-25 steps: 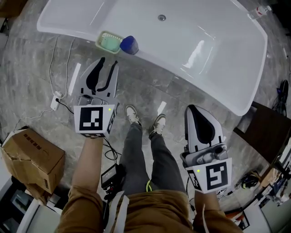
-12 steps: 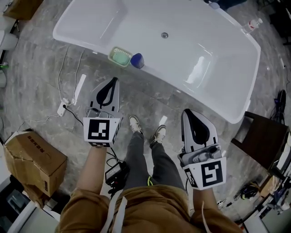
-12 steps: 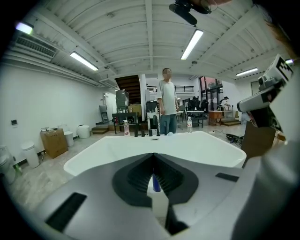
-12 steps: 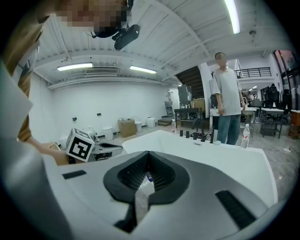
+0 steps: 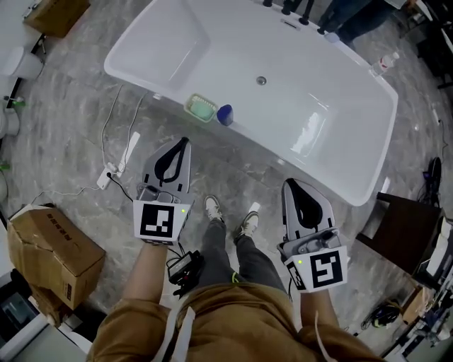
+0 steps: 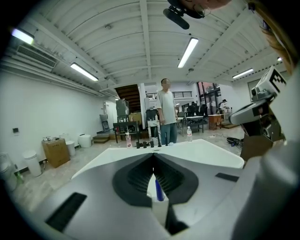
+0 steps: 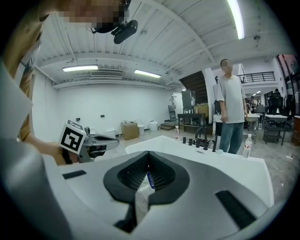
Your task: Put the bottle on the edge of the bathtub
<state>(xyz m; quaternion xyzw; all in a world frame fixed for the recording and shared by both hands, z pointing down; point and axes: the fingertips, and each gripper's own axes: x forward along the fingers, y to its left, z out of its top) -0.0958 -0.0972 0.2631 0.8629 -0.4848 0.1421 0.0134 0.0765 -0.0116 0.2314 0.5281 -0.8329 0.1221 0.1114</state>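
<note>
The left gripper [image 6: 153, 155] has its jaws pressed tip to tip with nothing between them. The right gripper [image 7: 148, 153] is the same, jaws together and empty. Two grippers, then, both held over the floor [image 5: 71, 141] on the near side of the single white bathtub [image 5: 212, 56], apart from its rim.

One blue bottle [image 5: 225, 114] sits on the near long edge of the bathtub, toward its left end, just beside one green soap dish [image 5: 201, 107] on that same edge. The left gripper points roughly toward that pair.

A row of dark taps [image 6: 147, 144] lines the far edge. One clear water bottle [image 5: 382, 63] stands at the far right corner; whether on the rim or behind it, I cannot tell.

On the floor lie one white power strip [image 5: 106, 177] with its cable and two cardboard boxes, one near left [image 5: 53, 244] and one far left [image 5: 56, 14]. One person [image 6: 166, 112] stands beyond the tub.
</note>
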